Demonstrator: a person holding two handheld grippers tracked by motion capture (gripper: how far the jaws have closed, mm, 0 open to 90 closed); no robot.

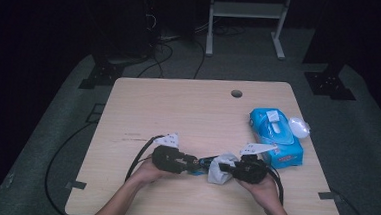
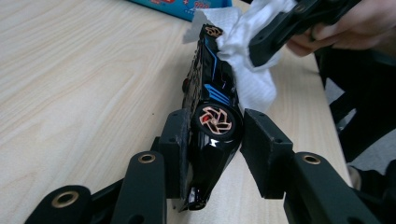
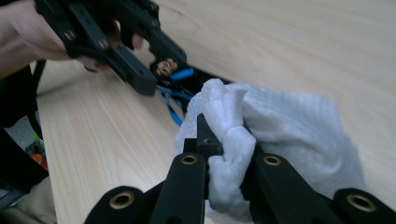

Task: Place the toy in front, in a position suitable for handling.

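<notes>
Left gripper [image 2: 212,140] clamping toy car [image 2: 210,93], mid-table beside wipe [image 2: 254,60].

I hold my left tool [image 1: 190,163] low over the pale wooden tabletop [image 1: 188,112], near its front edge, clamped on a small black toy car with blue trim [image 1: 204,163]. My right tool [image 1: 235,168] faces it, pinching a crumpled white wipe [image 1: 220,170] that touches the car's far end. Behind my right hand lies a blue pack of wet wipes [image 1: 276,138], with a clear plastic lump [image 1: 299,127] just beside it.
</notes>
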